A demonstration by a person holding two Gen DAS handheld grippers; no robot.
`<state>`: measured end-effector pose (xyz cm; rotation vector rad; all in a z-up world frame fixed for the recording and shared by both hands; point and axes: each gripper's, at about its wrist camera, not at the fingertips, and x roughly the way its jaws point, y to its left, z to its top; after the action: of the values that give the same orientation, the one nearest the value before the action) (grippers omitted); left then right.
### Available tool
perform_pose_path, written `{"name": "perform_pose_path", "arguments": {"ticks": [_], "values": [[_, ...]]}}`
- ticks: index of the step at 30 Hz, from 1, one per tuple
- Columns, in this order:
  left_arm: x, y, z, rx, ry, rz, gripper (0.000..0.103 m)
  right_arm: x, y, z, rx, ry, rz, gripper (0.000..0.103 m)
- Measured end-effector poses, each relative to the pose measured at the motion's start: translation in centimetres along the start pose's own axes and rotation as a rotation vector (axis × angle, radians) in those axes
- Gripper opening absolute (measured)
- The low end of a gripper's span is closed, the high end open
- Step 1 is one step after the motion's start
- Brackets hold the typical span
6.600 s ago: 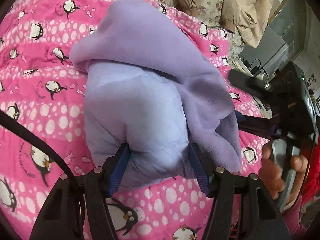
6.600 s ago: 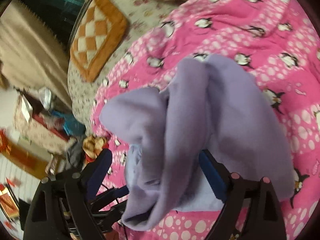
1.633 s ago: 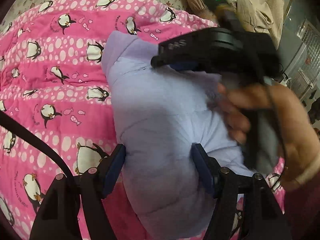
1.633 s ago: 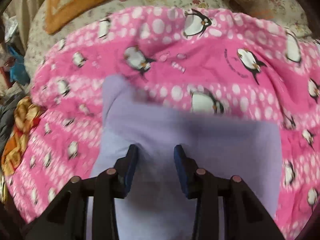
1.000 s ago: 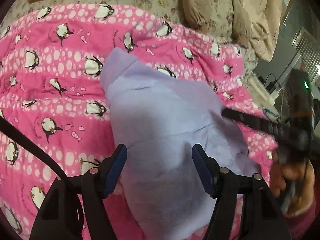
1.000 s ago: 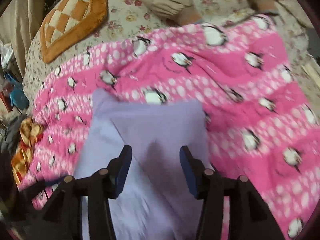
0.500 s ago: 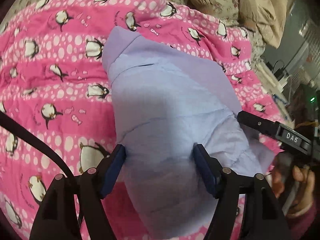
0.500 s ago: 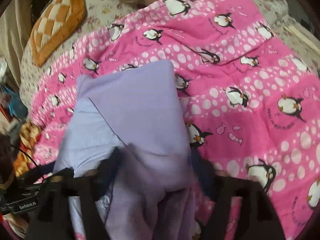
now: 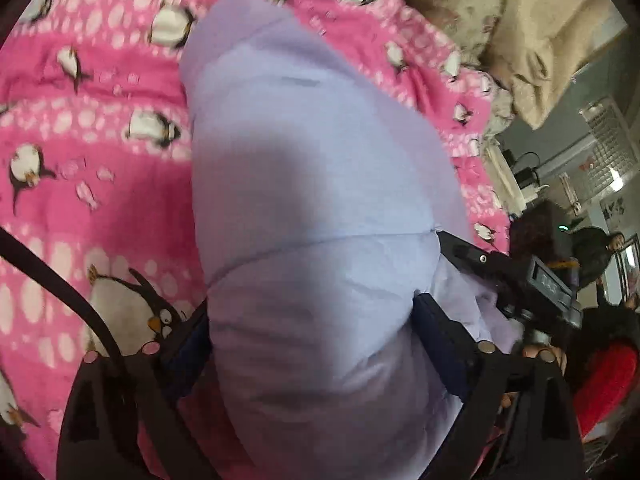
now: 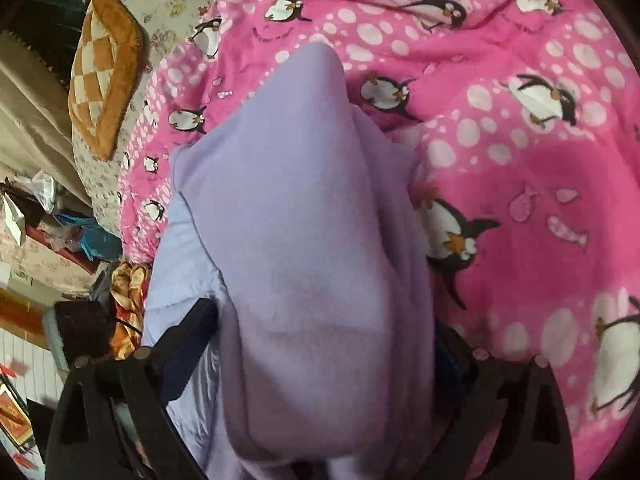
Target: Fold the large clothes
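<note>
Lilac garment (image 9: 320, 216), bunched and part-folded, lies on the pink penguin blanket (image 9: 80, 160) on the bed, filling frame centre in both views. Left tongs (image 9: 312, 332) sit wide apart with the padded bundle wedged between the blue pads; cannot tell if they actually pinch it. Right tongs (image 10: 328, 344) likewise straddle fleecy lilac cloth (image 10: 304, 216), grip unclear. In the left view the right tongs (image 9: 500, 276) show at 3 o'clock against the garment; small label on them, blurred, unreadable. Faint print on the blanket near 12 o'clock in the right view, not legible. Floral sheet (image 10: 176, 4) and orange checked cushion (image 10: 104, 68) at 10 o'clock. Beige clothes (image 9: 520, 40) at 1 o'clock in the left view. Room clutter at both edges.
</note>
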<state>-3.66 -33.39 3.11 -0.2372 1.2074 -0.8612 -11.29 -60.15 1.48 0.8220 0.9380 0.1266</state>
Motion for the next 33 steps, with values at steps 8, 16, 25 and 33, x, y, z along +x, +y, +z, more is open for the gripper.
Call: {"name": "perform_pose_path", "arguments": {"ticks": [8, 16, 25, 33], "values": [[-9.3, -3.1, -1.8, 0.113, -0.089, 0.033, 0.030, -3.2, 7.5, -3.3, -0.129, -0.004, 0.011, 0.050], [-15.5, 1.9, -12.1, 0.060, 0.018, 0.116, 0.034, -3.6, 13.8, -13.5, -0.209, 0.140, 0.046, 0.054], [-20.2, 0.2, -12.2, 0.163, -0.152, 0.343, 0.050, -6.3, 16.2, -16.8, -0.280, 0.049, -0.161, 0.074], [-15.9, 1.9, -6.6, 0.121, -0.171, 0.461, 0.050, -7.3, 22.5, -15.9, -0.472, -0.075, -0.150, 0.060]]}}
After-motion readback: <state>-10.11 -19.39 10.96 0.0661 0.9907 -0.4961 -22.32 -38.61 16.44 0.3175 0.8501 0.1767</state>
